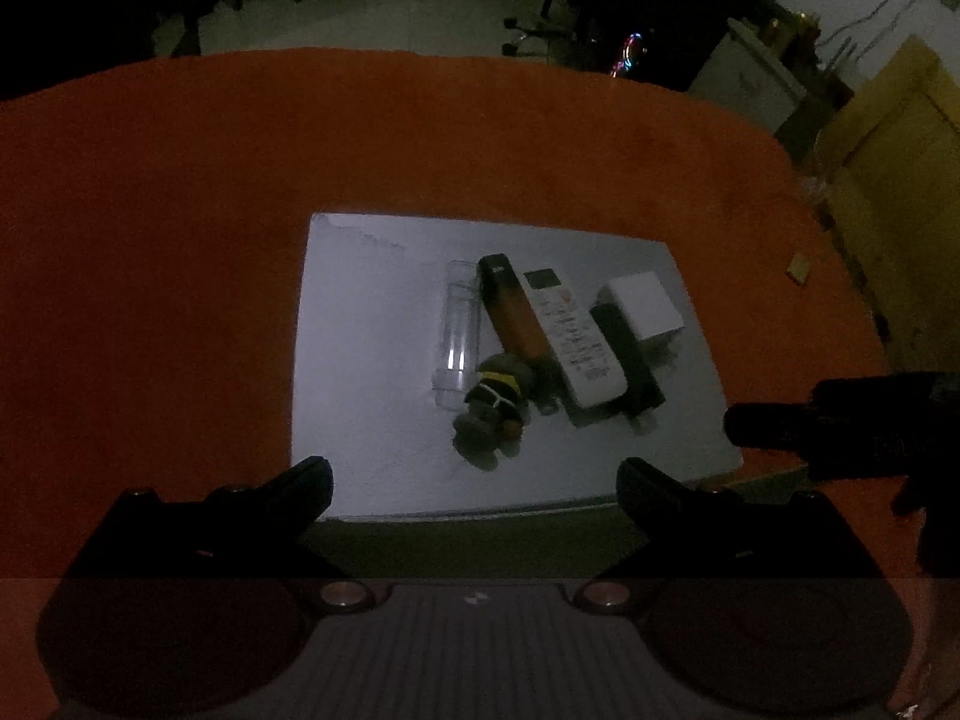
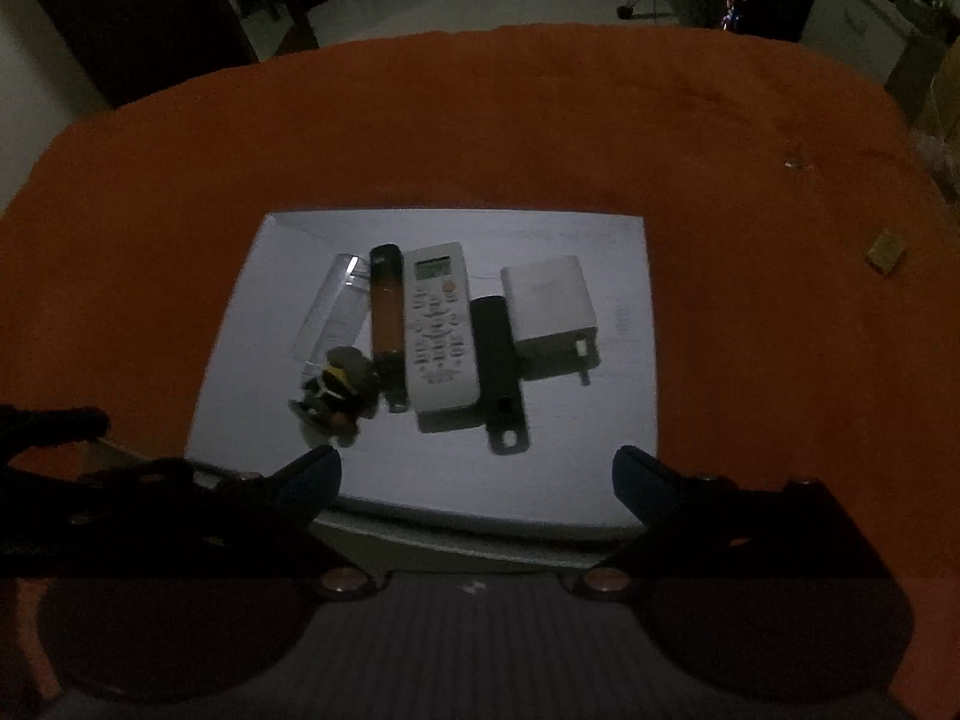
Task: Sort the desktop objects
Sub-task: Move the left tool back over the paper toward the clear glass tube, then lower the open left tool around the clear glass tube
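A white board (image 1: 372, 360) (image 2: 576, 450) lies on the orange table. On it, side by side, lie a clear tube (image 1: 457, 330) (image 2: 333, 312), an orange-and-black stick (image 1: 516, 318) (image 2: 387, 324), a white remote (image 1: 576, 342) (image 2: 440, 330), a black flat bar (image 1: 630, 360) (image 2: 498, 372) and a white charger block (image 1: 645, 306) (image 2: 549, 303). A small plush figure (image 1: 495, 414) (image 2: 339, 390) sits at the near end of the tube. My left gripper (image 1: 474, 480) hangs open above the board's near edge, nothing between its fingers. My right gripper (image 2: 477, 474) is likewise open and empty.
The orange tablecloth (image 1: 180, 240) (image 2: 750, 300) stretches wide around the board. A small tan piece (image 1: 798, 269) (image 2: 885, 252) lies at the table's right. The right gripper's black body (image 1: 840, 420) shows in the left wrist view. The room is dim, with chairs beyond.
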`<action>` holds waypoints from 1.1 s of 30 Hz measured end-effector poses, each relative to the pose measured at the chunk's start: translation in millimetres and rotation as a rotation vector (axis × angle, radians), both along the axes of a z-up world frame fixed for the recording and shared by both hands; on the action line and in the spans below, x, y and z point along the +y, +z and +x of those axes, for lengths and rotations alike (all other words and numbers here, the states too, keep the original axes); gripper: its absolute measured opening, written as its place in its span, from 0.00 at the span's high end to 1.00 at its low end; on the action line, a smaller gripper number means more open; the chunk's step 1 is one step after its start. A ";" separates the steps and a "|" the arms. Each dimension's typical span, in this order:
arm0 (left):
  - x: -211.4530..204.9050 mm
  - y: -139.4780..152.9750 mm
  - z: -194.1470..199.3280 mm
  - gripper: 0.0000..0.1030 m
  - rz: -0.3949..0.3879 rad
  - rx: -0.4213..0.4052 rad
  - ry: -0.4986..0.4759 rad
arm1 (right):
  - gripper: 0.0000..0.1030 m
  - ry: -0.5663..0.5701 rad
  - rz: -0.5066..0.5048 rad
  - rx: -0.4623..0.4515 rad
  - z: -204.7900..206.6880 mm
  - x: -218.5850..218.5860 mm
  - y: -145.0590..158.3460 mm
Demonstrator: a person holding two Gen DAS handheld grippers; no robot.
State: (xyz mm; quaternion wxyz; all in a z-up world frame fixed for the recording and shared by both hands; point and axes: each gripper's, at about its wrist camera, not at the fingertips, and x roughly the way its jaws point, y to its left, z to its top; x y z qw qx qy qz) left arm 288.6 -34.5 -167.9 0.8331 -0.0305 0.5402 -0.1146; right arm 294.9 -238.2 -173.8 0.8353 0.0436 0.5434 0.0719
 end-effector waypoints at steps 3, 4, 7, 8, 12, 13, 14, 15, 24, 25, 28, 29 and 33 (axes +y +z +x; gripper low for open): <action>-0.8 -1.2 10.7 0.01 0.023 -0.009 0.006 | 0.03 -0.019 -0.019 0.004 7.9 -3.5 -3.3; -0.6 -2.1 15.8 0.01 0.022 -0.005 0.012 | 0.03 -0.025 -0.015 0.009 10.9 -5.1 -4.3; -0.3 -6.6 29.3 0.01 0.020 0.008 0.024 | 0.03 -0.049 -0.001 0.022 20.3 -10.1 -7.6; -0.8 -9.2 33.7 0.01 0.028 0.011 0.027 | 0.03 -0.054 -0.001 0.025 22.8 -10.9 -8.8; -1.6 -20.4 45.3 0.01 0.065 0.028 0.047 | 0.03 -0.072 -0.007 0.039 28.5 -12.8 -16.2; -1.0 -22.7 46.2 0.01 0.068 0.035 0.052 | 0.03 -0.073 -0.002 0.047 28.1 -12.8 -18.1; -0.5 -24.6 46.6 0.01 0.070 0.041 0.054 | 0.03 -0.073 0.003 0.054 27.7 -12.8 -20.0; -0.2 -26.1 46.1 0.01 0.070 0.047 0.052 | 0.03 -0.068 0.007 0.062 26.8 -12.4 -21.7; -2.7 -29.0 55.0 0.01 0.101 0.032 0.019 | 0.03 -0.049 -0.011 0.062 31.3 -11.2 -25.8; -3.6 -29.7 57.3 0.01 0.099 0.032 0.025 | 0.03 -0.054 -0.010 0.063 33.8 -12.0 -26.4; -7.8 -32.3 62.3 0.01 0.096 0.029 0.030 | 0.03 -0.069 0.003 0.066 43.9 -16.8 -27.9; -9.3 -33.0 63.7 0.01 0.097 0.028 0.029 | 0.03 -0.070 0.009 0.067 47.6 -18.5 -28.2; -14.2 -38.6 69.4 0.01 0.115 0.030 0.019 | 0.03 -0.065 0.040 0.040 60.6 -25.6 -26.7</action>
